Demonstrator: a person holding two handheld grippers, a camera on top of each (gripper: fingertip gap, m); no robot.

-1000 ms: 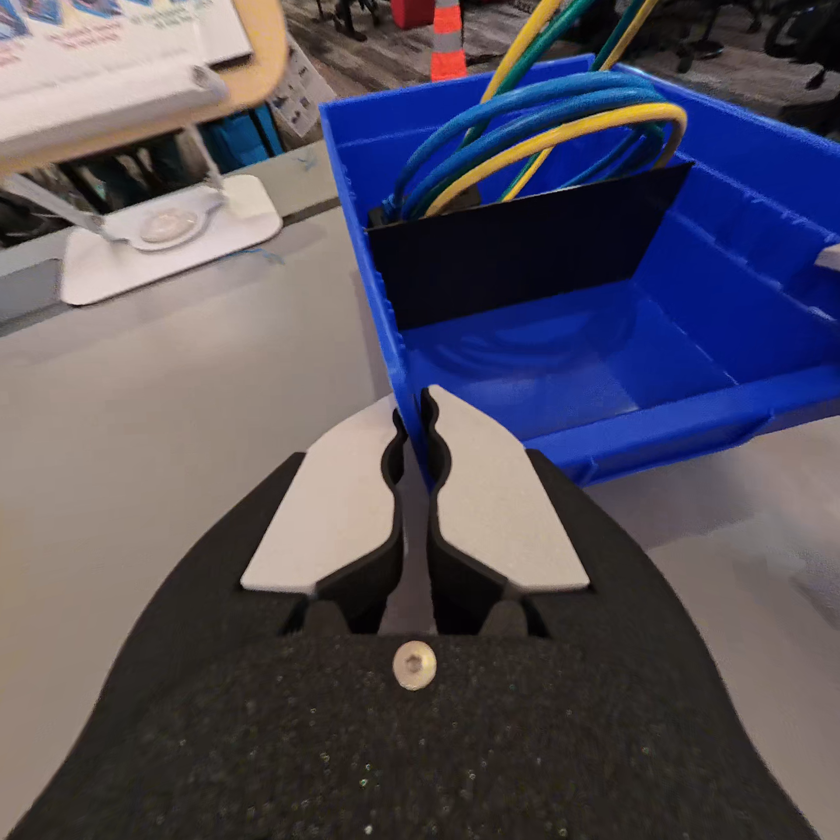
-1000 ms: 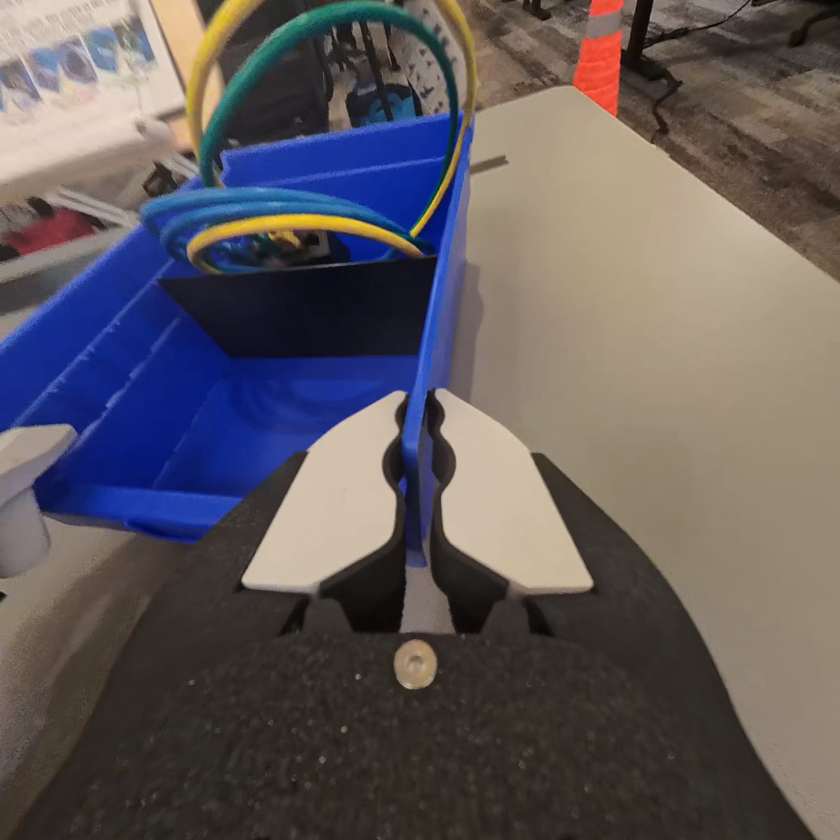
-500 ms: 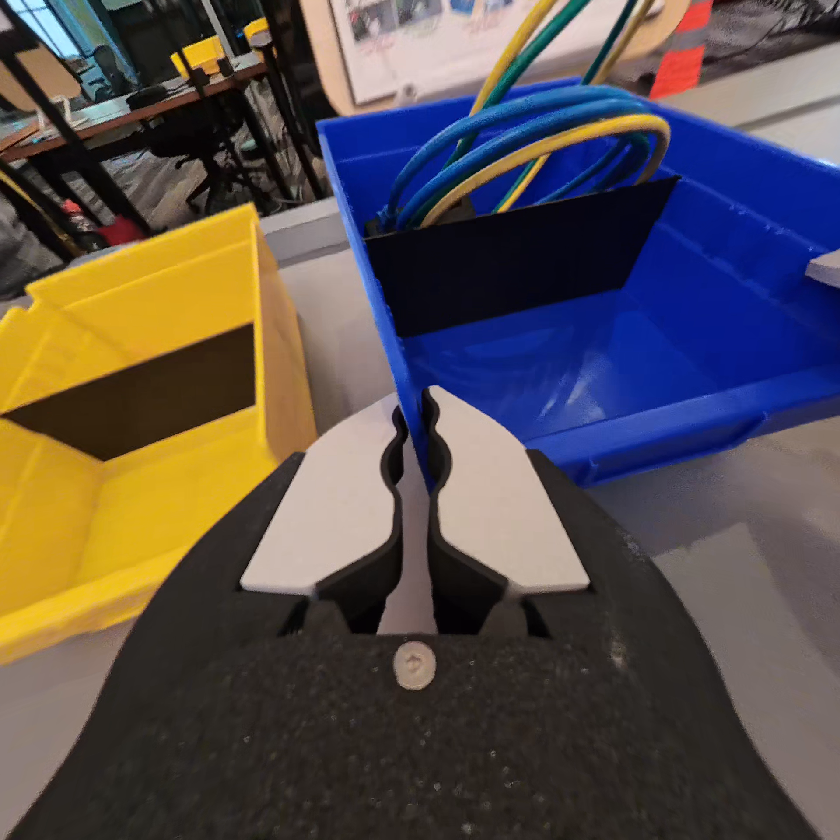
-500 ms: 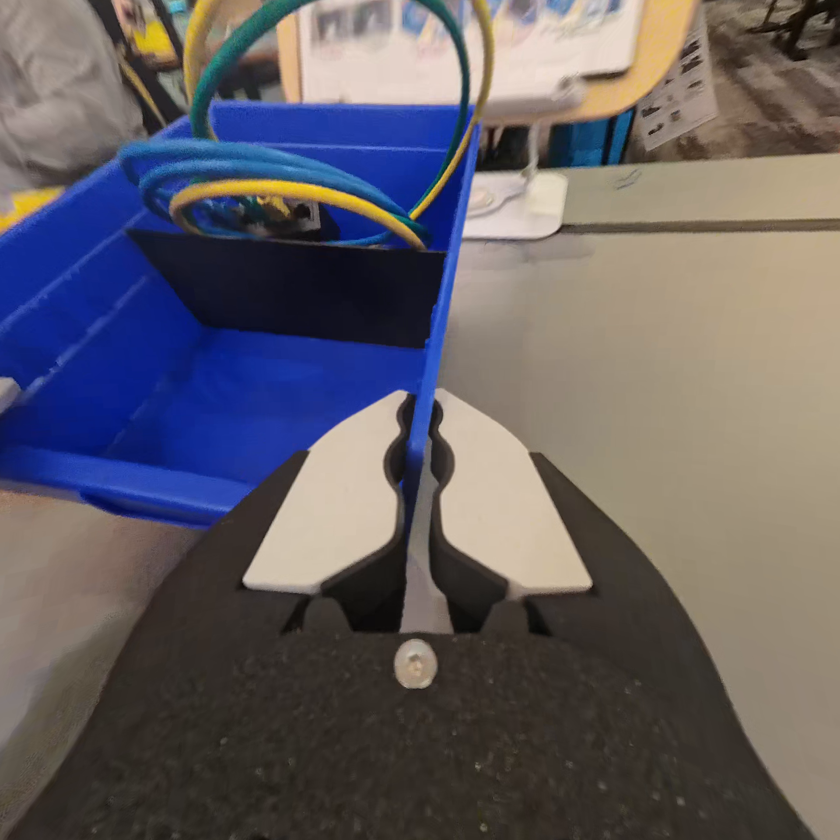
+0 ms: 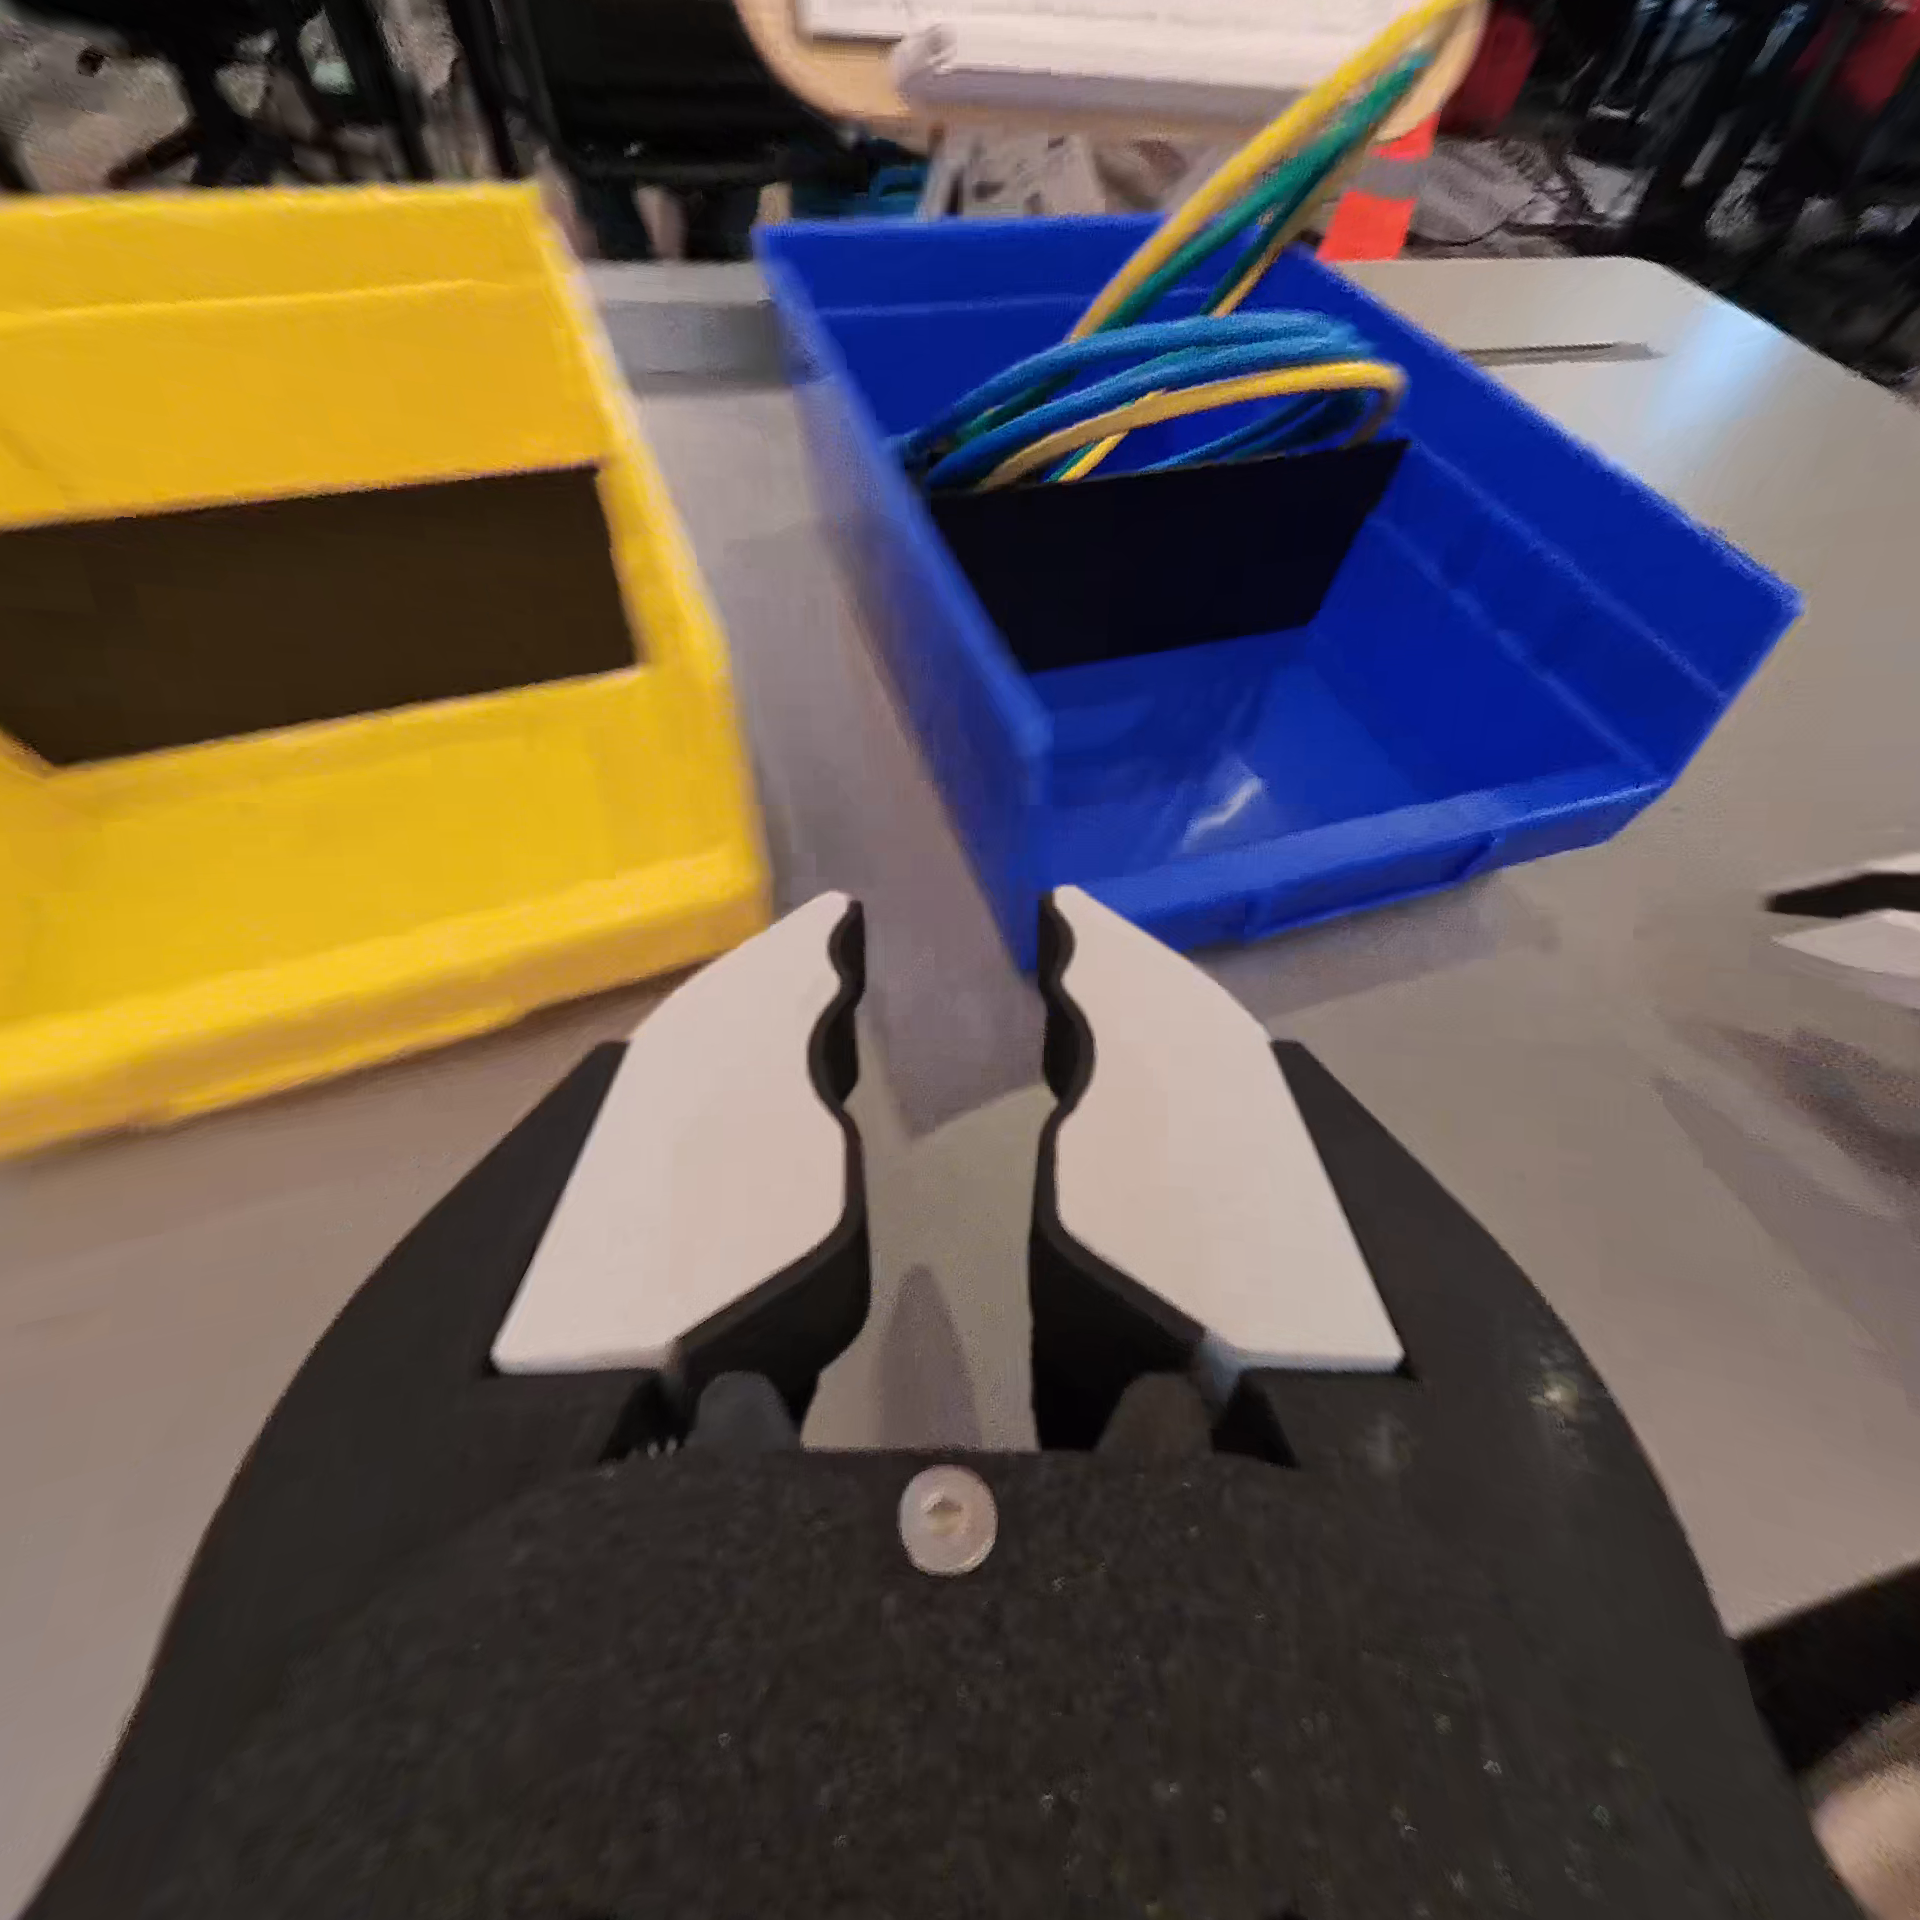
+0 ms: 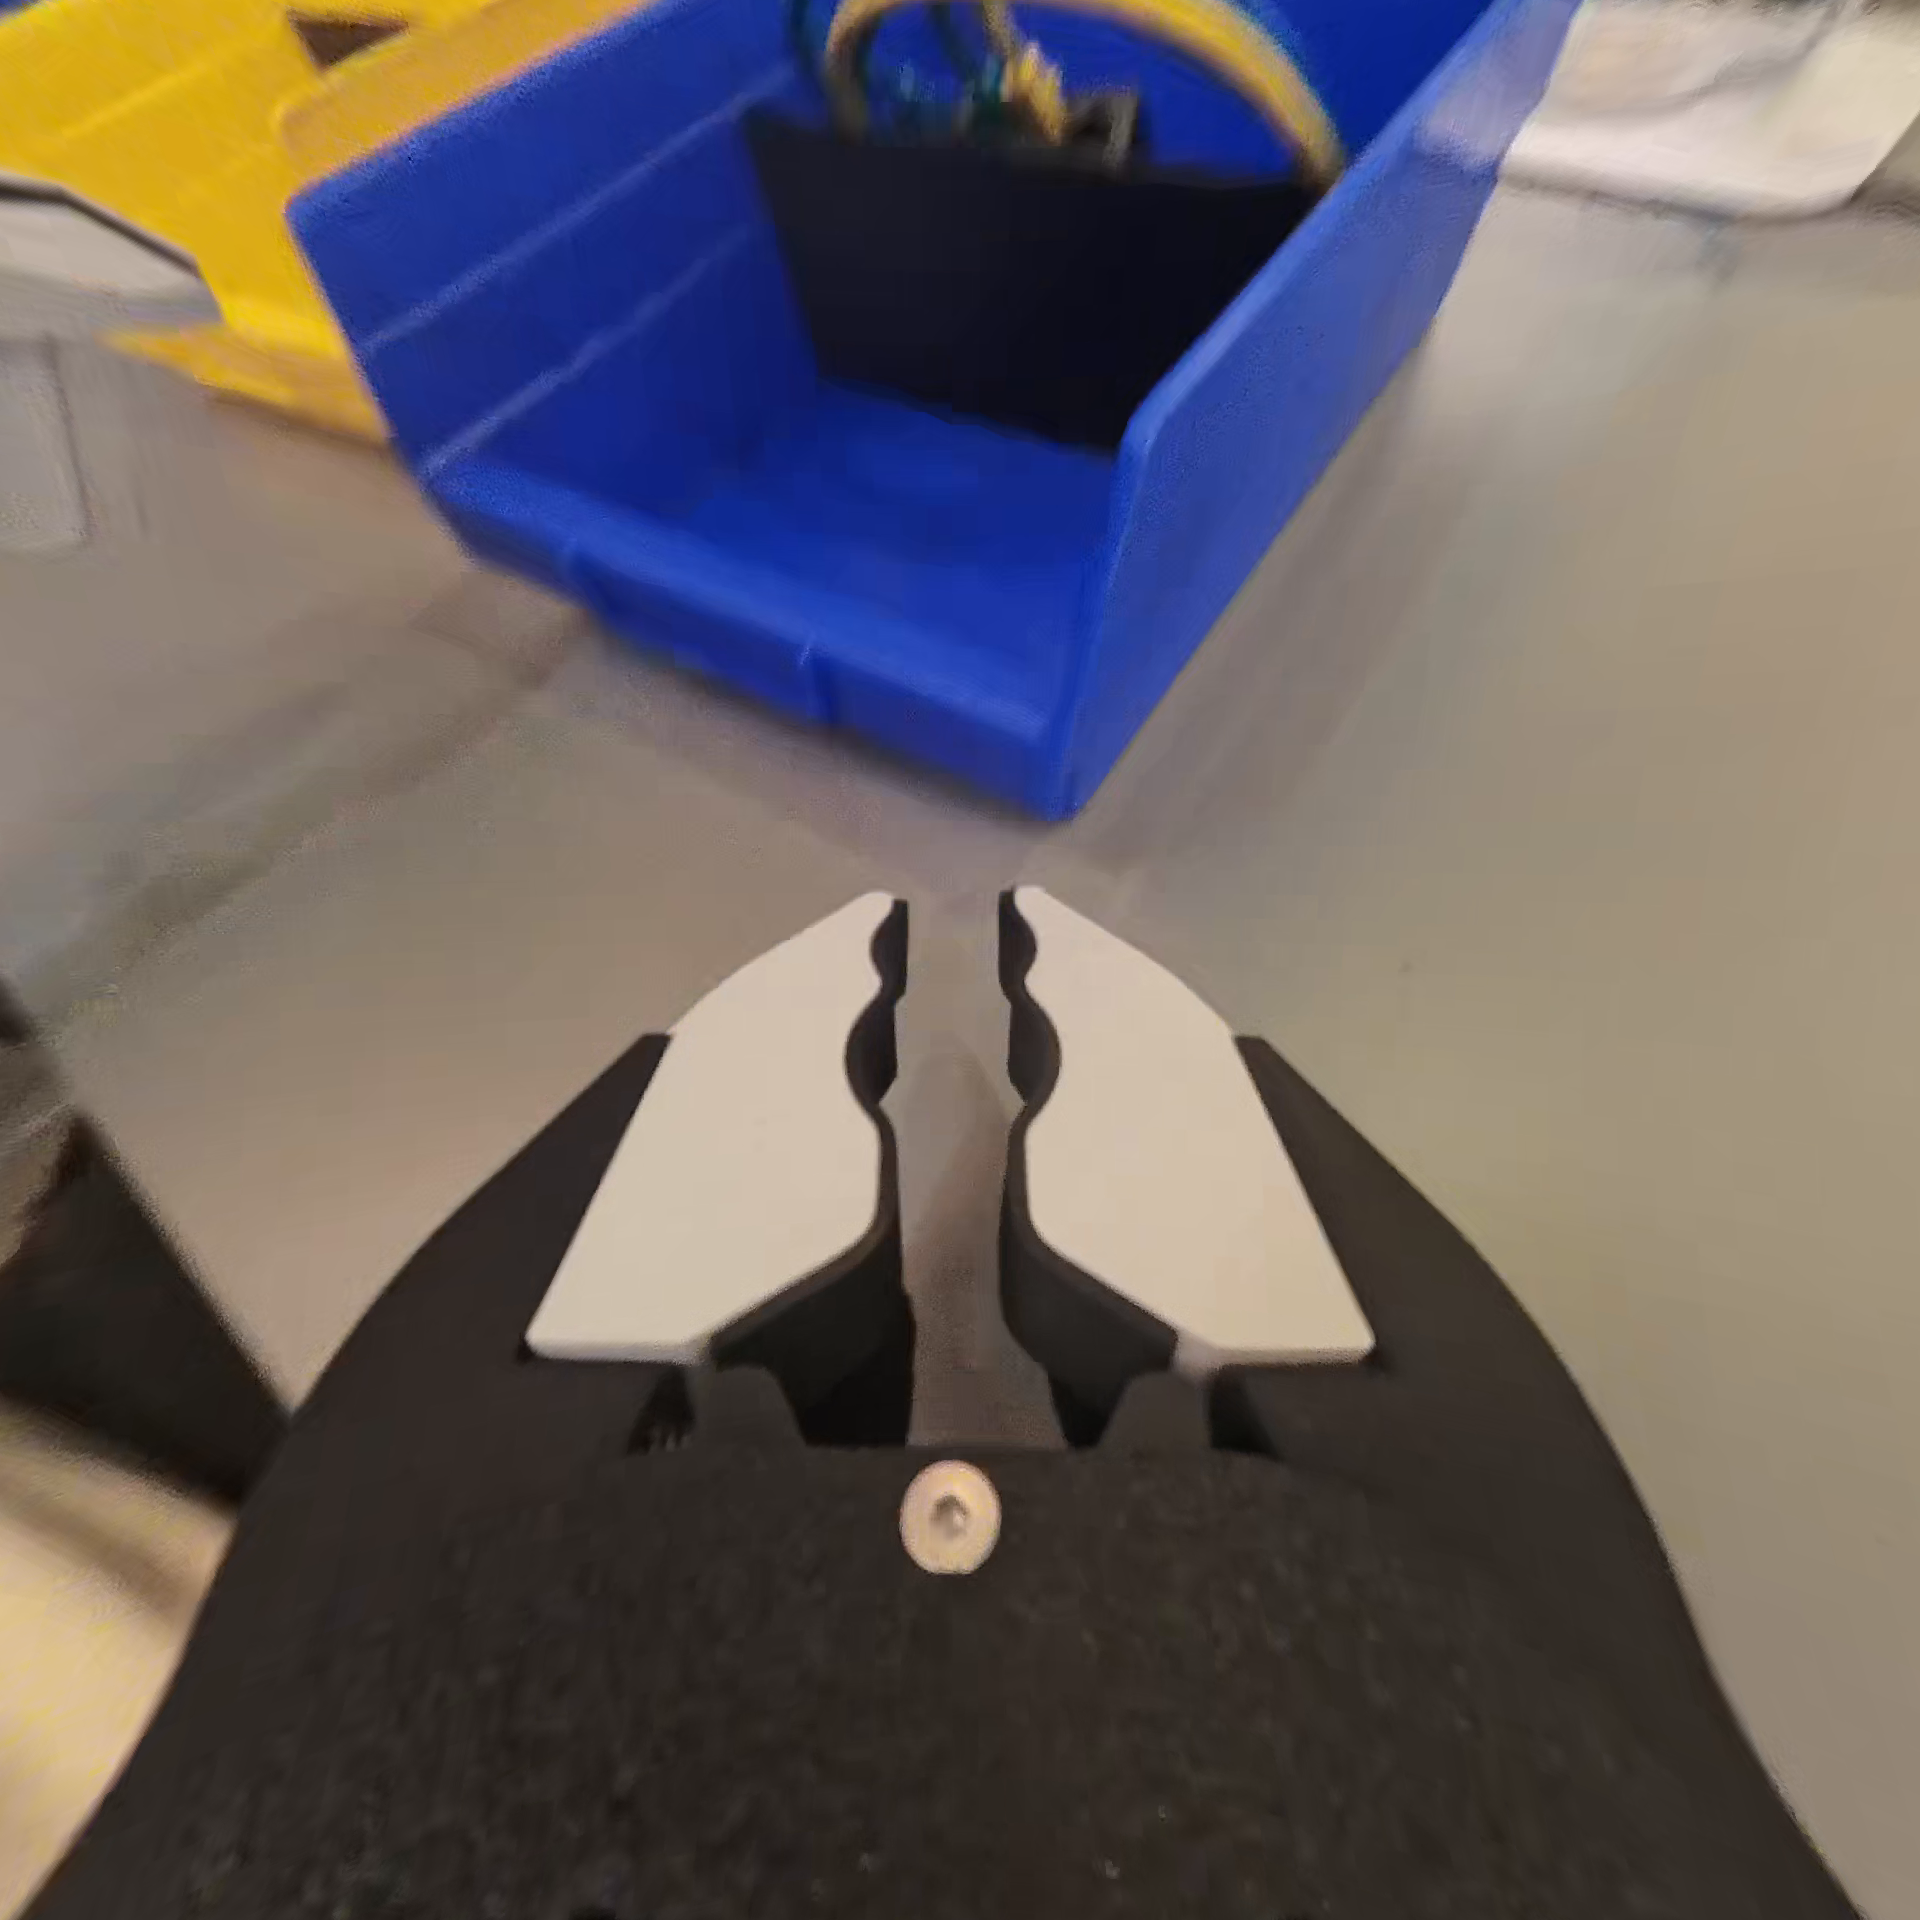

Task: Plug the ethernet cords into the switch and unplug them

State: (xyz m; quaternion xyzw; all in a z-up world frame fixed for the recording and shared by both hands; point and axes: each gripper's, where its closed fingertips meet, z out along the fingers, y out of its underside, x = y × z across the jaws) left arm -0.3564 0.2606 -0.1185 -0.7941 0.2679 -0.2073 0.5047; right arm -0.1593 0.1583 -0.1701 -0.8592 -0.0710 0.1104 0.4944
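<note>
Your left gripper (image 5: 951, 914) has its jaws parted with nothing but bare table between them, its tips just short of the near corner of the blue bin (image 5: 1558, 665). Your right gripper (image 6: 953, 904) shows a narrower gap, likewise empty, and sits back from the same bin (image 6: 623, 312). You have two bins on the grey table (image 5: 1558, 1195): one blue, one yellow (image 5: 343, 852), both smooth moulded plastic with sloped walls, standing side by side but apart. Each carries one flat black divider; the blue bin's divider (image 5: 1153, 551) stands across its middle. The ethernet cords (image 5: 1164, 390) lie behind that divider, in the far compartment: glossy round cables in blue, yellow and green, looped above the rim; blur prevents an exact count. The switch (image 6: 1101, 125) is only a dark, blurred shape among the cord ends in the right wrist view.
</note>
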